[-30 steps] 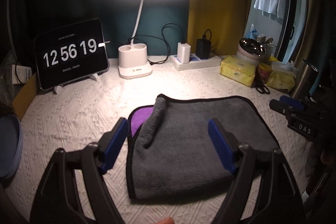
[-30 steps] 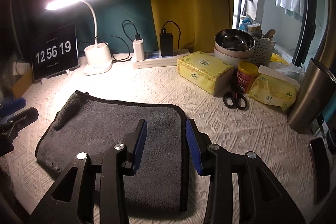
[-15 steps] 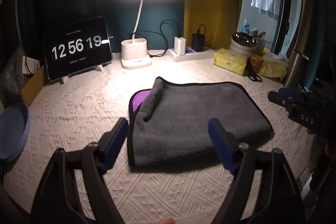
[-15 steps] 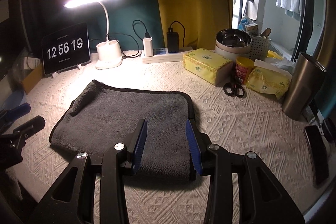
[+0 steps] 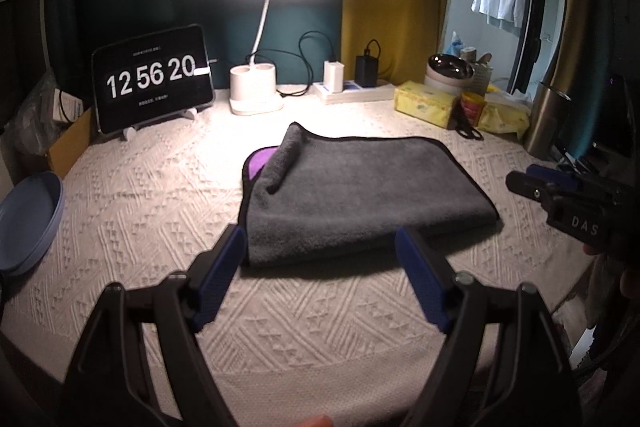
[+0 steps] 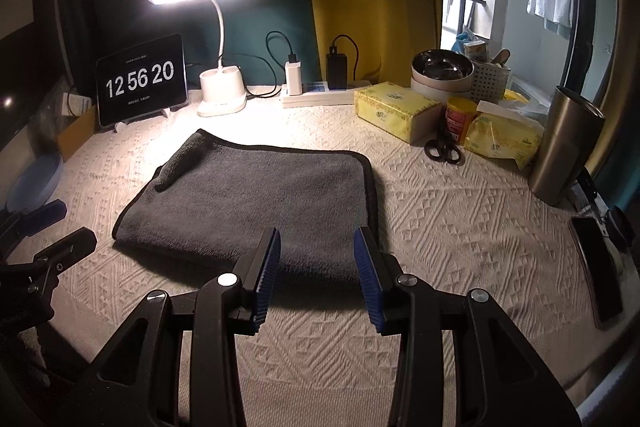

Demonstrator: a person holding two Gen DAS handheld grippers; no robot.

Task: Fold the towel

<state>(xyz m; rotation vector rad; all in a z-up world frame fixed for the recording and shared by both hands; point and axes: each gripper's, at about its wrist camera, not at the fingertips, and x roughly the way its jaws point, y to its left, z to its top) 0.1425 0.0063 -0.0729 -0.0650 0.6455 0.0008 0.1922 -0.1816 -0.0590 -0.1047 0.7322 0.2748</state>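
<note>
A grey towel [image 5: 360, 191] with black trim lies folded on the white patterned tablecloth [image 5: 140, 195]; its far left corner is rolled over and shows a purple underside [image 5: 260, 163]. It also shows in the right wrist view [image 6: 256, 199]. My left gripper [image 5: 320, 263] is open and empty, just in front of the towel's near edge. My right gripper [image 6: 316, 259] is open and empty, over the towel's near right edge. Each gripper shows at the edge of the other's view: the right gripper [image 5: 560, 195] and the left gripper [image 6: 44, 235].
A tablet clock [image 5: 152, 79], a lit desk lamp [image 5: 256, 95] and a power strip [image 5: 348, 91] stand at the back. Tissue packs [image 6: 396, 111], a can, scissors [image 6: 442, 151], a steel tumbler [image 6: 564, 155] and a phone [image 6: 596, 267] are at the right. A blue plate [image 5: 28, 219] sits left.
Both grippers have drawn back toward the near table edge, off the towel, which now lies farther away. The right gripper's jaws stand wider apart. The towel has not moved.
</note>
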